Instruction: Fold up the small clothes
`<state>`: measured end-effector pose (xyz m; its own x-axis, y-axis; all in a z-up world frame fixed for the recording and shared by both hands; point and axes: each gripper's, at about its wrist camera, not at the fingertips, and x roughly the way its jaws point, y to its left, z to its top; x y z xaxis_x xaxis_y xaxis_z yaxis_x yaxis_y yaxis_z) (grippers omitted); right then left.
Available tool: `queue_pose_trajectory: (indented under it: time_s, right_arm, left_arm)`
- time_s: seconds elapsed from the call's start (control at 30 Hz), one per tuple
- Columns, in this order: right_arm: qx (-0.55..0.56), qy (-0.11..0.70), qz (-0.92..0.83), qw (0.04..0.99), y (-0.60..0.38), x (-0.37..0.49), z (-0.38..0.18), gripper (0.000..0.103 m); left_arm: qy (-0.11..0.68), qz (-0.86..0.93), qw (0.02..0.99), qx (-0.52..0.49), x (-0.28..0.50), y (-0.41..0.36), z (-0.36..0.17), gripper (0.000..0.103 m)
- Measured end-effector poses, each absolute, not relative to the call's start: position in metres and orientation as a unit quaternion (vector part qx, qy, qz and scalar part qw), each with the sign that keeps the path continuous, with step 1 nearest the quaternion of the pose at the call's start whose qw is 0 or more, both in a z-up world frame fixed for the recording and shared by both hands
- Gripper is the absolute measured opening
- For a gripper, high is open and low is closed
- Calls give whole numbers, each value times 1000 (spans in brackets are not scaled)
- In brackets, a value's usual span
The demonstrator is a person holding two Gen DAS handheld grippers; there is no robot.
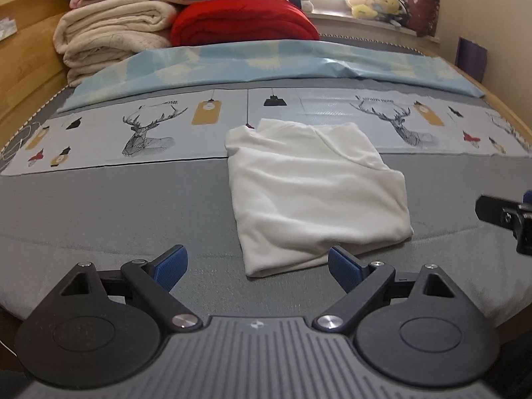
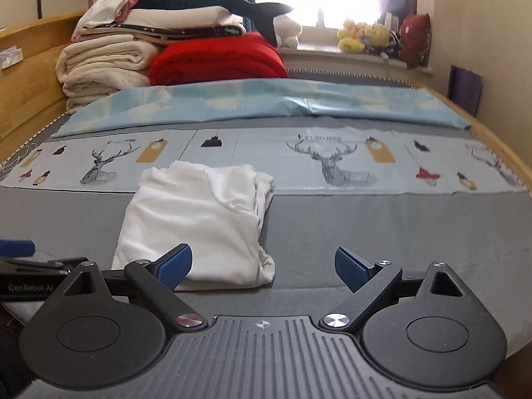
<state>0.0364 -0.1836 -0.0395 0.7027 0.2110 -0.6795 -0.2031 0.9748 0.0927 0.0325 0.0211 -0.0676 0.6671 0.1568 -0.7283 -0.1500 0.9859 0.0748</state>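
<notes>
A white garment [image 1: 316,189] lies folded into a rough rectangle on the grey bed cover; it also shows in the right wrist view [image 2: 196,222]. My left gripper [image 1: 257,267] is open and empty, just in front of the garment's near edge. My right gripper [image 2: 264,267] is open and empty, at the garment's near right corner; its left blue pad overlaps the cloth's front edge in view. Part of the right gripper [image 1: 505,216] shows at the right edge of the left wrist view, and part of the left gripper [image 2: 30,266] at the left edge of the right wrist view.
A stack of folded cream blankets [image 1: 109,40] and a red quilt [image 1: 242,23] sit at the bed's far end. A light blue sheet [image 1: 266,63] and a deer-print cloth [image 1: 146,129] lie across the middle. A wooden bed frame [image 1: 23,50] runs along the left.
</notes>
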Motion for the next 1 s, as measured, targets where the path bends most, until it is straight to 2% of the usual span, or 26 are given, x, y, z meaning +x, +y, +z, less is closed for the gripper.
queue_pose_trajectory:
  time_s: [1.0]
  right_arm:
    - [-11, 388, 127, 913, -171, 41, -50, 93]
  left_arm:
    - [421, 80, 903, -22, 39, 21, -76, 94]
